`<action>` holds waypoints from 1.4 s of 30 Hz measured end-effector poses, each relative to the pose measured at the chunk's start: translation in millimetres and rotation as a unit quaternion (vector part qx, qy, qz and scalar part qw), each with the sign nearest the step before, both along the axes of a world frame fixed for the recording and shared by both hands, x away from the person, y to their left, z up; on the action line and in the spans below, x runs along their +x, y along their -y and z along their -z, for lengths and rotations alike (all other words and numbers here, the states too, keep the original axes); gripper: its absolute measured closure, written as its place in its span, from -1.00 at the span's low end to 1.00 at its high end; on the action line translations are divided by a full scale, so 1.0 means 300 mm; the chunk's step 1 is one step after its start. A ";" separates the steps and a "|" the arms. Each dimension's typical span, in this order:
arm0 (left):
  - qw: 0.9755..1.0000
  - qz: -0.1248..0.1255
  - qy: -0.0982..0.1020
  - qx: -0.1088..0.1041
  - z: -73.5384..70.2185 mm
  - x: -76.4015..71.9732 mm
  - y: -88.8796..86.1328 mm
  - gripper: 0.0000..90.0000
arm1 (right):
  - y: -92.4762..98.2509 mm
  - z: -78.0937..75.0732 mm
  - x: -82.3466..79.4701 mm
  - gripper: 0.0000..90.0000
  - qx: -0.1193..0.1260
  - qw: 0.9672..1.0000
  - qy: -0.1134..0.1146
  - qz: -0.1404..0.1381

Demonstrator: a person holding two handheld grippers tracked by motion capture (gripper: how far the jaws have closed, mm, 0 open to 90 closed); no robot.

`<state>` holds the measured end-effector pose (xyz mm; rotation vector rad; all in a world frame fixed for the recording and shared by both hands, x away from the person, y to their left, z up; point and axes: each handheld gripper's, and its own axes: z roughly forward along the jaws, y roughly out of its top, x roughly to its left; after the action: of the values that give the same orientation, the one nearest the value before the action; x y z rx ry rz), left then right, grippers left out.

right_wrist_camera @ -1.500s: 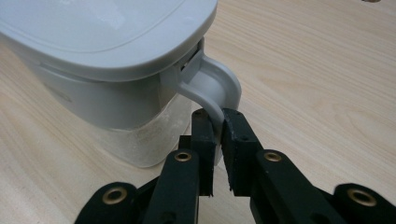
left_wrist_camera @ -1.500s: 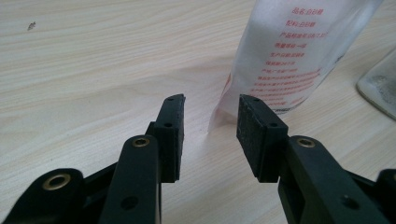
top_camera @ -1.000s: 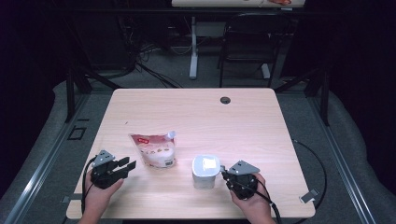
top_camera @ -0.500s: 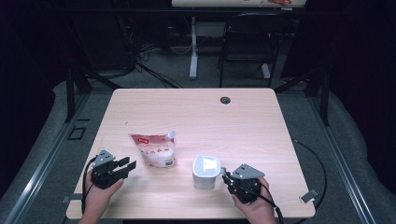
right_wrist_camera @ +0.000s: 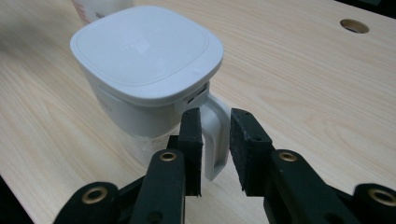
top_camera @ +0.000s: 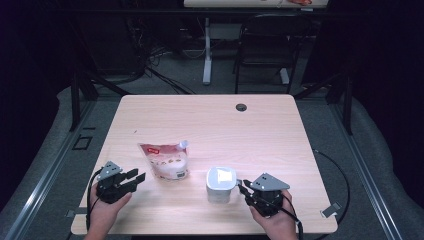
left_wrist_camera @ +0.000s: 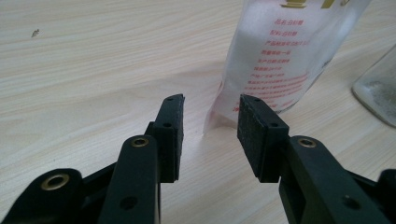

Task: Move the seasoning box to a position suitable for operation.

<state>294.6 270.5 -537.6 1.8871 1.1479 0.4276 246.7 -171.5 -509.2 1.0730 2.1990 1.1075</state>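
A clear pouch of white grains with a red label stands at the table's front left; in the left gripper view the pouch rises just beyond the jaws. My left gripper is open, just left of the pouch, with nothing between its pads. A white lidded container sits front centre. My right gripper straddles the container's handle; its jaws have just been opening, so the pads no longer clamp the handle.
A round cable hole lies near the table's far edge. The table's front edge runs just below both hands. The container's clear lower body shows right of the pouch. A chair and desk legs stand behind the table.
The right gripper's jaws have spread apart around the container's handle and the hand has drawn back slightly. The left gripper, pouch and container have not moved.
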 end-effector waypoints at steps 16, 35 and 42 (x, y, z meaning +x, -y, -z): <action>0.999 0.043 0.001 -0.003 -0.037 -0.032 0.056 0.48 | 0.010 -0.065 0.040 1.00 0.012 1.000 0.009 0.007; 0.994 0.111 -0.007 -0.003 -0.055 -0.036 0.189 0.66 | -0.044 -0.092 0.070 1.00 0.014 1.000 -0.001 -0.027; 0.992 0.126 -0.009 -0.002 -0.059 -0.034 0.218 0.67 | -0.055 -0.085 0.073 1.00 0.016 0.999 0.002 -0.035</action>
<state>284.5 205.1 -519.9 2.0038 0.9041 0.2666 268.6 -154.9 -483.8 1.0129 2.2380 1.1767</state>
